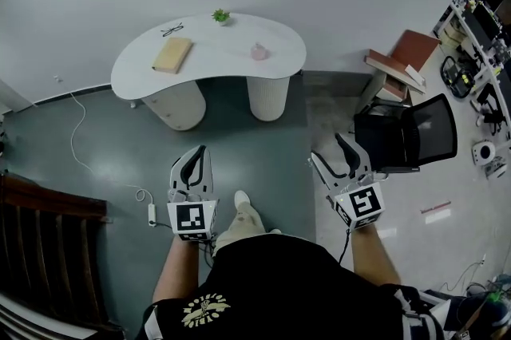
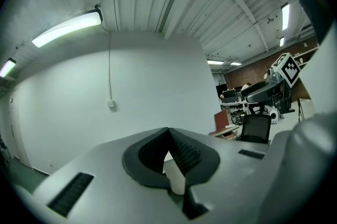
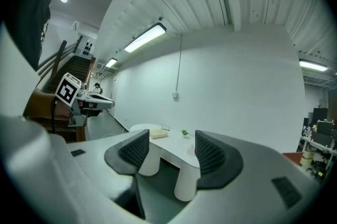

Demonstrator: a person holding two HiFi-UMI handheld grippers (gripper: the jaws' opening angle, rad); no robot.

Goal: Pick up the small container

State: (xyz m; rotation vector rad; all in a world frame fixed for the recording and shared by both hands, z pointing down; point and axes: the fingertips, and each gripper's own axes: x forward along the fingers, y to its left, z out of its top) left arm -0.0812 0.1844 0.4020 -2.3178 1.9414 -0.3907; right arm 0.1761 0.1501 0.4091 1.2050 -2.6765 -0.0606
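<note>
Both tools are held low at the person's waist, well back from the white kidney-shaped table (image 1: 223, 51) across the grey floor. The left hand-held gripper (image 1: 200, 151) is pressed together: in its own view the ribbed dark pads meet at the tips (image 2: 168, 129) with nothing pinched between them, and only a sliver of white shows through the gap lower down. The right hand-held gripper (image 1: 329, 147) is spread wide. Its own view shows the two pads well apart (image 3: 171, 133), framing the far table (image 3: 171, 145) and its two ribbed white pedestal legs. The small container (image 1: 259, 52), a pale pink thing, sits on the tabletop towards the table's right end, apart from everything else there and well apart from both grippers. In the right gripper view it is only a faint pinkish spot (image 3: 190, 151) near the table's front edge. A tiny green potted plant (image 1: 221, 15) stands near the back edge, and it shows again between the spread jaws (image 3: 184, 132). A tan notebook (image 1: 172, 55) lies flat on the left half, with a pair of glasses (image 1: 172, 30) just behind it. Off to the right a black mesh office chair (image 1: 415, 135) stands just beside the right gripper. On the floor to the left lies a white power strip (image 1: 152, 213) with its cable trailing towards the wall. The person's shoe (image 1: 242, 200) pokes out between the two marker cubes.
</note>
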